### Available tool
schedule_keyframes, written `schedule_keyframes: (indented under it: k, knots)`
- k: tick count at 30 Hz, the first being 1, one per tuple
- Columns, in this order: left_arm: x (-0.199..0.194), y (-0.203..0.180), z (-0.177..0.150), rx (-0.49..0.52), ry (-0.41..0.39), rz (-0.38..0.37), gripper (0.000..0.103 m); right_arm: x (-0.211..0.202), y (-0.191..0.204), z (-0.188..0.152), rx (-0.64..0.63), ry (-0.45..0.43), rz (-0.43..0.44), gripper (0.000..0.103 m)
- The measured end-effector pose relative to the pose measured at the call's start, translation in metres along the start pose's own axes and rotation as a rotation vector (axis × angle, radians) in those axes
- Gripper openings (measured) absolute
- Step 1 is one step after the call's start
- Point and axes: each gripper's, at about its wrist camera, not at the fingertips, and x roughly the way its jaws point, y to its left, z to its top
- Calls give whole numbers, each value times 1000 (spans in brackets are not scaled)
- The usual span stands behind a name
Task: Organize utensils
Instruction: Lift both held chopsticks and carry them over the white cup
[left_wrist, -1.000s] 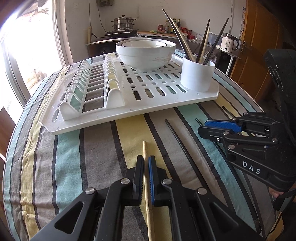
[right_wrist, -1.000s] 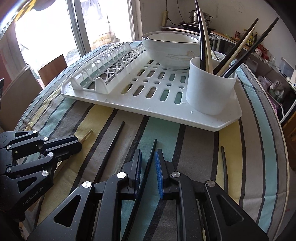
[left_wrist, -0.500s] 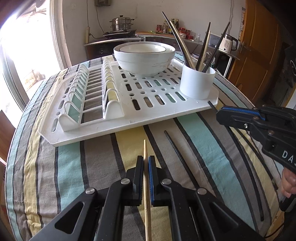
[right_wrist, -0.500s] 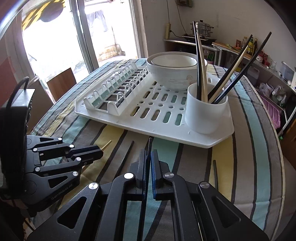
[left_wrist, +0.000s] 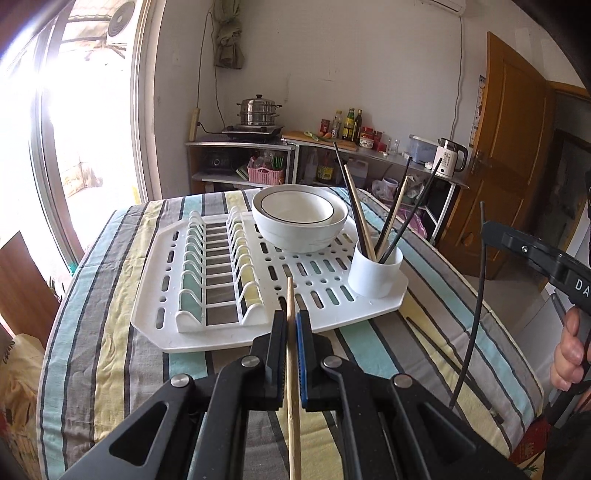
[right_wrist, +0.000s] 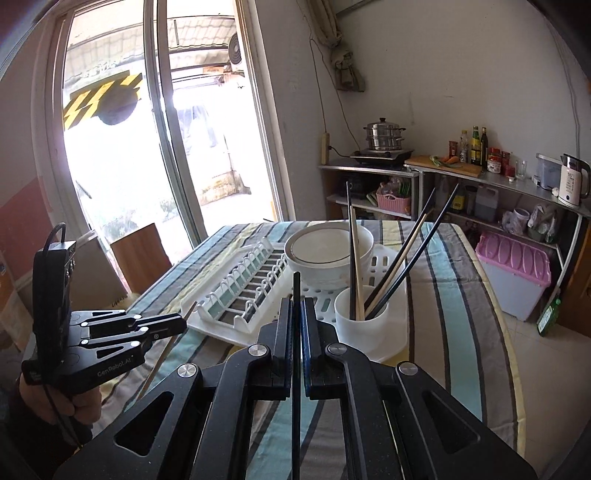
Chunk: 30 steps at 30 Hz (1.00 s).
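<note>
In the left wrist view my left gripper (left_wrist: 291, 319) is shut on a wooden chopstick (left_wrist: 290, 295), held in the air in front of the white drying rack (left_wrist: 221, 332). My right gripper (right_wrist: 296, 304) is shut on a black chopstick (right_wrist: 296, 284), also lifted off the table. Each gripper shows in the other's view: the right gripper (left_wrist: 489, 230) at the right edge with its black chopstick (left_wrist: 476, 314) hanging down, the left gripper (right_wrist: 183, 325) at the left. A white cup (left_wrist: 375, 275) (right_wrist: 362, 325) on the rack holds several chopsticks.
Stacked white bowls (left_wrist: 301, 221) sit on the rack behind the cup. A black chopstick (left_wrist: 447, 354) lies on the striped tablecloth (left_wrist: 110, 350) to the right of the rack. A person's hand (left_wrist: 569, 354) grips the right tool's handle. Shelves with kitchenware stand behind the table.
The right gripper's jaws closed on the black chopstick. Both grippers then rose from the table with their chopsticks, and the views now look more level across the rack.
</note>
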Motion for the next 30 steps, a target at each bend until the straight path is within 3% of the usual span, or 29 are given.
schedule_keyframes:
  k: [8, 10, 13, 16, 18, 23, 30]
  knots:
    - [-13, 2, 1, -30, -108, -52, 5, -20, 1, -4, 3, -39, 7, 4]
    - [-2, 6, 0, -47, -95, -61, 5, -22, 0, -5, 4, -41, 5, 4]
    - [27, 13, -5, -99, 18, -85, 5, -25, -1, -6, 5, -41, 2, 4]
    - [57, 15, -19, -112, 180, -44, 5, -25, -2, -5, 1, -39, -1, 4]
    - [71, 17, -30, -121, 242, -45, 5, -24, -2, -5, -3, -35, -1, 4]
    - [94, 19, -49, -112, 332, -18, 5, -18, 0, -4, -13, -27, 2, 4]
    - [115, 19, -45, -66, 414, 12, 5, -17, 1, -4, -16, -24, 4, 4]
